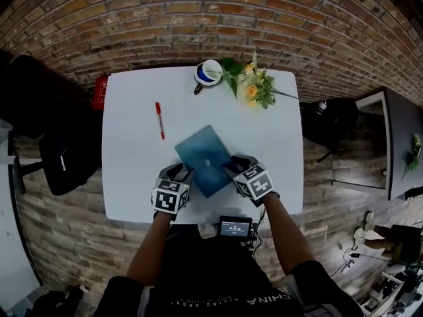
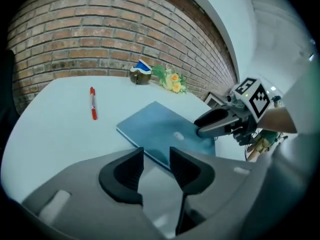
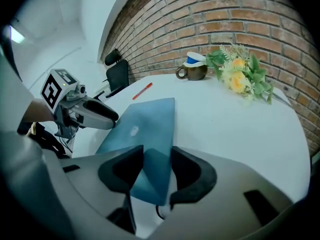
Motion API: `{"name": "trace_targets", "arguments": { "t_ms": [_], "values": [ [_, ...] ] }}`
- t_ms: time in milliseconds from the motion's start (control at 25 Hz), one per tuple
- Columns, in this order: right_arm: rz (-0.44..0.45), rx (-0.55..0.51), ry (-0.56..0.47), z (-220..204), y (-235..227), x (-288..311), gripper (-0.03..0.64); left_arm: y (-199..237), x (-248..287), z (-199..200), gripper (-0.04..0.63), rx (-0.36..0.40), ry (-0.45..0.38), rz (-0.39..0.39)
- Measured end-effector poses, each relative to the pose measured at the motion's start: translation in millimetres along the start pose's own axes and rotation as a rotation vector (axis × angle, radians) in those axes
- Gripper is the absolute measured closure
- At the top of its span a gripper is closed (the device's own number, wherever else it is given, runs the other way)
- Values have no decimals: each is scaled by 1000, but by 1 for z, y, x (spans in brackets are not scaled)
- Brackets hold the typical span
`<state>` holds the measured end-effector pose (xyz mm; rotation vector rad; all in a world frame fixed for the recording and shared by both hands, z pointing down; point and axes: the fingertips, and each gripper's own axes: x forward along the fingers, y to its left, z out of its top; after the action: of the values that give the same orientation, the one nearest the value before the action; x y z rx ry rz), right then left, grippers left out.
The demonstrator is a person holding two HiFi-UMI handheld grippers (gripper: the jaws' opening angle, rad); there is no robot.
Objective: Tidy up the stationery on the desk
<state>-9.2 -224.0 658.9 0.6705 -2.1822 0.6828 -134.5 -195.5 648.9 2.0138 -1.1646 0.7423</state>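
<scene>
Notebook (image 1: 203, 158) is flanked by left tongs (image 1: 180, 172) and right tongs (image 1: 235, 165), both spread (nothing pinched); pen (image 1: 159, 120) beyond probably gets grabbed next.

left gripper (image 2: 156, 166) | right gripper (image 3: 157, 169) | grey, black jaws, 1 black-white marker cube (image 1: 170, 197) each | black clothing (image 1: 211, 286), white lettering

Blue notebook (image 1: 205, 160) closed, askew at desk (image 1: 132, 177) front; red pen (image 1: 159, 119) apart, seemingly capped.
</scene>
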Motion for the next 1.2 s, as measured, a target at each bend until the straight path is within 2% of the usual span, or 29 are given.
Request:
{"name": "trace_targets", "arguments": {
  "t_ms": [200, 400, 640, 840, 1200],
  "values": [
    [1, -3, 1, -1, 4, -2, 434, 1, 8, 4, 434, -7, 8, -5],
    [3, -12, 28, -12, 11, -8, 439, 6, 19, 24, 433, 55, 6, -11],
    [-11, 33, 15, -20, 20, -5, 442, 12, 35, 44, 433, 116, 21, -31],
    [-29, 64, 12, -20, 20, -6, 442, 11, 33, 38, 434, 153, 26, -22],
    [-97, 135, -10, -12, 15, -7, 428, -8, 13, 13, 434, 164, 55, -25]
  ]
}}
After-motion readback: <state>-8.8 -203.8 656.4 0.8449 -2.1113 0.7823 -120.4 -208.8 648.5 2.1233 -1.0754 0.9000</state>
